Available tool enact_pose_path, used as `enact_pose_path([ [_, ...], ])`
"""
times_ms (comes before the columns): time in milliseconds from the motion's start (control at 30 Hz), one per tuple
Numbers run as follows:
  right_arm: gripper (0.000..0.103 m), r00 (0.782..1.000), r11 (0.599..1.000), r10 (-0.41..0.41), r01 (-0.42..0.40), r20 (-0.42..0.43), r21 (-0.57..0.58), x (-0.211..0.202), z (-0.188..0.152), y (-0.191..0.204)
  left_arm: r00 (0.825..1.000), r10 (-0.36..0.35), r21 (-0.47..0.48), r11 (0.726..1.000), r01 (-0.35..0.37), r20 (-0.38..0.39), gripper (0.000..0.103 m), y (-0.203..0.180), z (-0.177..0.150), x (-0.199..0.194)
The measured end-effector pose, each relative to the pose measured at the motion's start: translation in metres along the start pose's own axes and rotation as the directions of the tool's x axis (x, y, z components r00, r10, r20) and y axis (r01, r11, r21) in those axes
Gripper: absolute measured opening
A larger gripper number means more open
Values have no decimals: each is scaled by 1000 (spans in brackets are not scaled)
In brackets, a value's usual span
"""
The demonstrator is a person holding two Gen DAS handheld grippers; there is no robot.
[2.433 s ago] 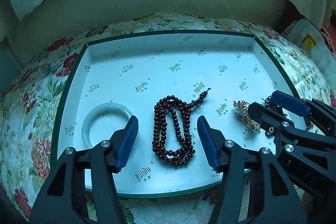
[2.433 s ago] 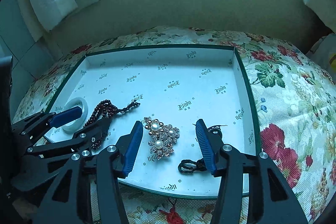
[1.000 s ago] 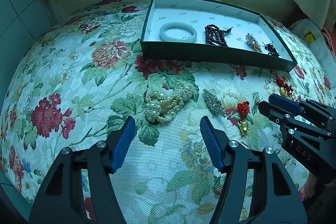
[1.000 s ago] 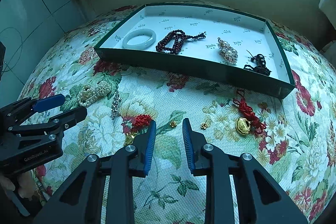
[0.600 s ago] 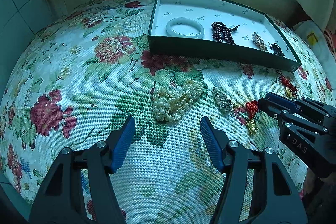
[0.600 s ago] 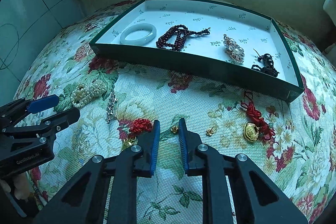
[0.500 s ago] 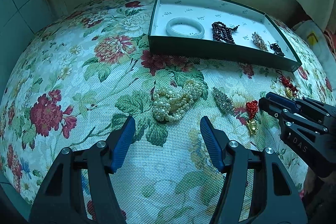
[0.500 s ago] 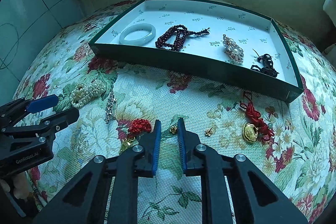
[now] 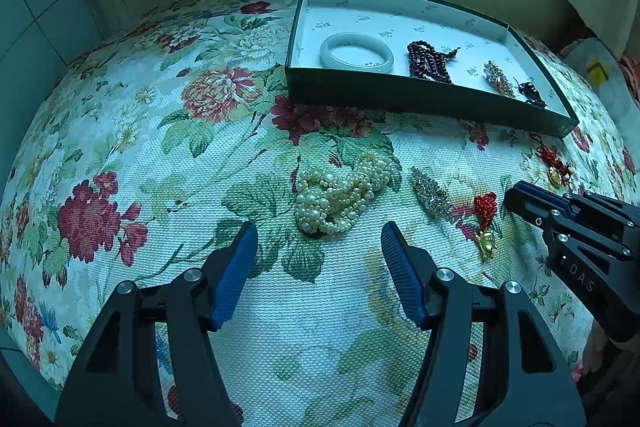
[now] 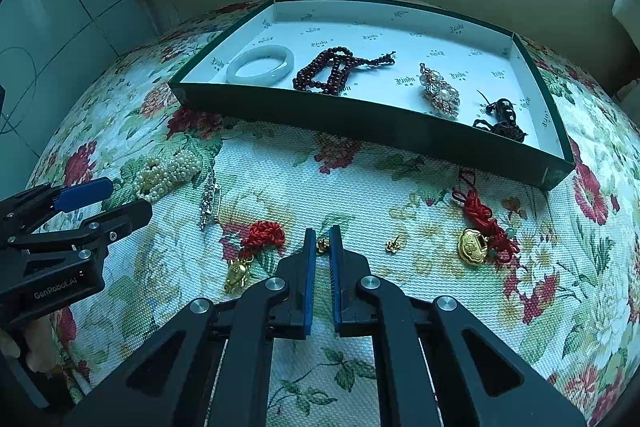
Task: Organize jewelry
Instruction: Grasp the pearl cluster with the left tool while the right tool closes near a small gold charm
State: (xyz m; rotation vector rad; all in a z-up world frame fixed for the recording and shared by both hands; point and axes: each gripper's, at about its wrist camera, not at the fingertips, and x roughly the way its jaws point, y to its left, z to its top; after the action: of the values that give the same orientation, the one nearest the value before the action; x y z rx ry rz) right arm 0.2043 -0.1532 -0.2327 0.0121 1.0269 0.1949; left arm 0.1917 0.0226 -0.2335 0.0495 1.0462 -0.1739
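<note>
Floral cloth (image 10: 420, 187): brooch (image 10: 210, 201) lengthwise twd tray (image 10: 360, 119).

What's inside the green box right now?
The green box holds a pale bangle, dark red beads, a pearl brooch and a black corded piece. Its near wall hides a strip of floor.

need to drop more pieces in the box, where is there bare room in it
The whole back strip of the box, behind the white bangle, red beads, brooch and black cord piece, lies bare. Narrower gaps sit between beads and brooch. The front row is crowded. On the cloth, the patch left of the pearls is free.
</note>
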Motion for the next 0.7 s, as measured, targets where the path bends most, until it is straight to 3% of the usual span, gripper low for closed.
enact_pose_path([
  [467,6,1000,1000,8,-8,6,26,-8,-4,-11,1000,21,84,996,-22,22,69,-5,21,23],
  [700,6,1000,999,15,-15,7,41,-7,-5,-15,999,-13,121,993,9,30,68,-8,26,30],
])
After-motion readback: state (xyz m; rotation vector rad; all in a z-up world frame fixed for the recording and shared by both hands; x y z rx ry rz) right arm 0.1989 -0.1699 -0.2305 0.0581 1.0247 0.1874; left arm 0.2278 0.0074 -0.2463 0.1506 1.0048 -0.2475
